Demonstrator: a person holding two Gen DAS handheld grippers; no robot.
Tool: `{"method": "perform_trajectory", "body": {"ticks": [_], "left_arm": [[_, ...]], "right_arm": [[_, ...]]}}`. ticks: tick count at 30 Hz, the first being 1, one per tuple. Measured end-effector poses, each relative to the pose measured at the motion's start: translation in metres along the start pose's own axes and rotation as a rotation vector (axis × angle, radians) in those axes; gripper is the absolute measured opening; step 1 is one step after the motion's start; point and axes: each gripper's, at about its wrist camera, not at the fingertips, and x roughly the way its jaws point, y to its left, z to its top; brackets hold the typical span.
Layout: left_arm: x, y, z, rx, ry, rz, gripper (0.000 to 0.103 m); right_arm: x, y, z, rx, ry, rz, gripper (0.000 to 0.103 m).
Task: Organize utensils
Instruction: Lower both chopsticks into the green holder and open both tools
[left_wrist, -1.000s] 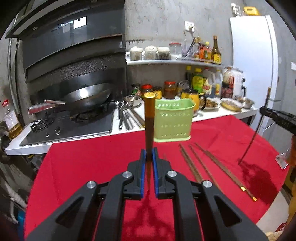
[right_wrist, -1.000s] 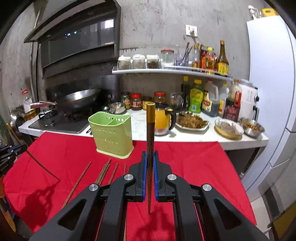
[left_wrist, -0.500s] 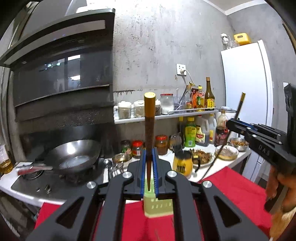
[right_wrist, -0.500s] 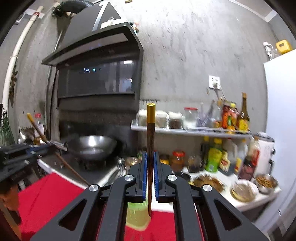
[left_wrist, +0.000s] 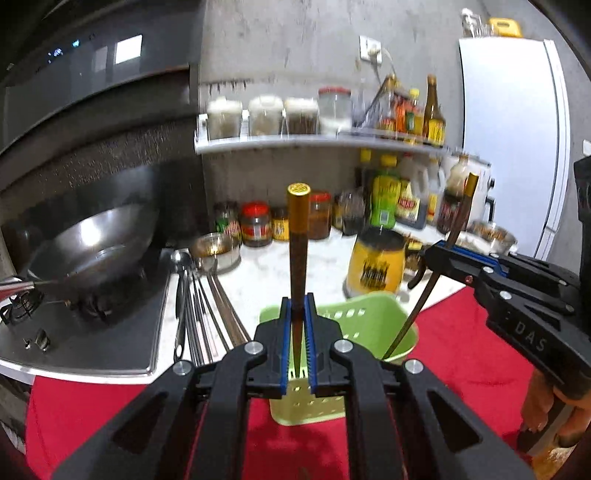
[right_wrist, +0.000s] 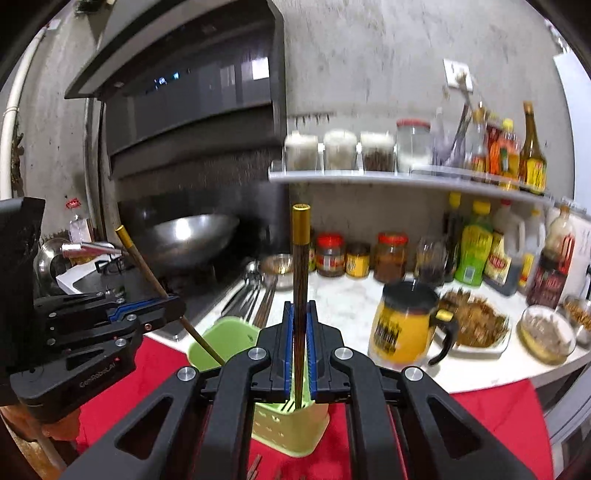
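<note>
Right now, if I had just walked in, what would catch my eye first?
Two black tongs, the left tongs and the right tongs, each pinch a dark gold-capped chopstick upright, tips dipping toward a green utensil holder on the red tablecloth. Behind sit a steel wok at left and a yellow jug on the white counter.

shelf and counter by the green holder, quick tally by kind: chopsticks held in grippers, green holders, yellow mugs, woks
chopsticks held in grippers: 2, one in the left gripper, one in the right gripper
green holder: 1
yellow mug: 1
wok: 1
total: 5
</note>
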Motion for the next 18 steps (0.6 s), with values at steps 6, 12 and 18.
{"method": "perform_trajectory", "body": {"ticks": [6,12,18], "left_arm": [[0.002,0.008,0.000,-0.037,0.036,0.004,0.007],[-0.078,0.009,0.014,-0.043,-0.087,0.048,0.043],[-0.135,0.005,-0.025,-0.050,-0.014,0.191,0.048]], "right_arm": [[-0.012,0.000,-0.002,0.006,0.016,-0.013,0.033],[-0.079,-0.005,0.010,-0.002,-0.037,-0.061,0.054],[-0.135,-0.017,-0.030,0.036,0.041,-0.103,0.056]]}}
